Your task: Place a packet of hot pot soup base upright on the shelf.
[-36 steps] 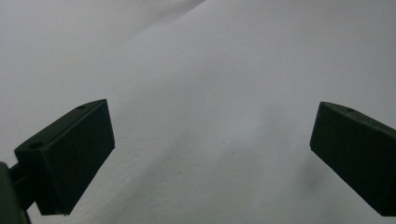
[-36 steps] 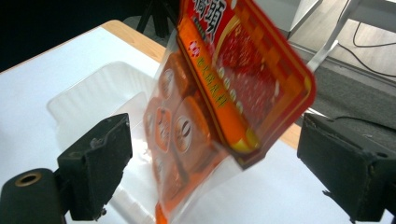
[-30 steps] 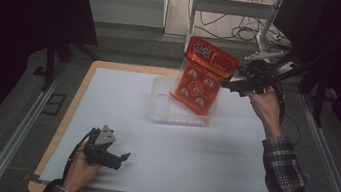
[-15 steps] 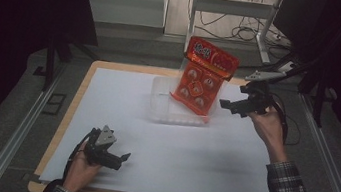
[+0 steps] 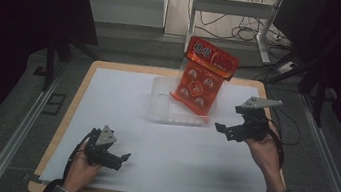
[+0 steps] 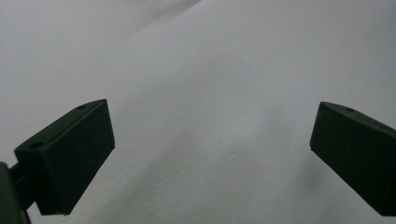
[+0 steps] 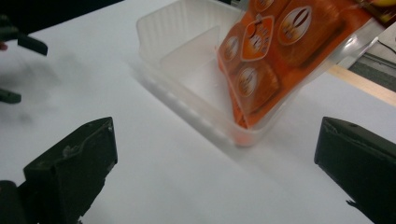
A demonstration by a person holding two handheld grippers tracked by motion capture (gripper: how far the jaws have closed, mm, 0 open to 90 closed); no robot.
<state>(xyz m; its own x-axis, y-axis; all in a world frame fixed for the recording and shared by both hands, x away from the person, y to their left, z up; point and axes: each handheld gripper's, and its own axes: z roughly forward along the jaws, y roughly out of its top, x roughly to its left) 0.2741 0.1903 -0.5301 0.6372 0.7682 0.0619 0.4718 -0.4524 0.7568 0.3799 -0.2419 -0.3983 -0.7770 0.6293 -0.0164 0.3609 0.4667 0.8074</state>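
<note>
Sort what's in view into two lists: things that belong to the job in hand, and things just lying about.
Job:
- orange packet, standing tilted in the tray
- clear tray
- right gripper, open, beside the tray, nothing between its jaws
- left gripper, open, resting low over the white sheet

Lying about:
- cables on the floor behind the table
- metal stand

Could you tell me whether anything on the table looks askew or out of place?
Yes: the orange snack bag stands tilted on end in the clear plastic tray, its top leaning out past the far rim instead of lying flat inside. Both grippers are apart from it.
</note>
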